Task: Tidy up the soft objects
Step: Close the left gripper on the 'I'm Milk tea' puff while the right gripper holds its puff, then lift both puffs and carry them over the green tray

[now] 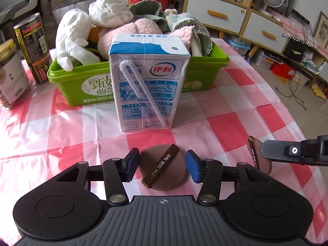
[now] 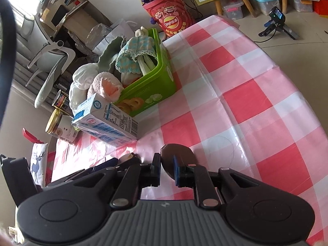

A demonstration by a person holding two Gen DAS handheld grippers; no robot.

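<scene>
A round brown powder puff (image 1: 164,169) with an "I'm Milk tea" strap lies between the pads of my left gripper (image 1: 163,167), which is shut on it just above the checked tablecloth. My right gripper (image 2: 166,169) is shut on a second brown puff (image 2: 177,155), held on edge; it also shows at the right of the left wrist view (image 1: 258,157). A green tub (image 1: 67,82) behind, also in the right wrist view (image 2: 155,82), is piled with soft cloths, a pink sock (image 1: 131,32) and a small doll (image 2: 137,51).
A milk carton (image 1: 148,82) stands in front of the tub; it shows in the right wrist view too (image 2: 108,121). A tall can (image 1: 32,49) and a jar (image 1: 11,75) stand at the left. The table's right edge (image 2: 287,67) drops to the floor.
</scene>
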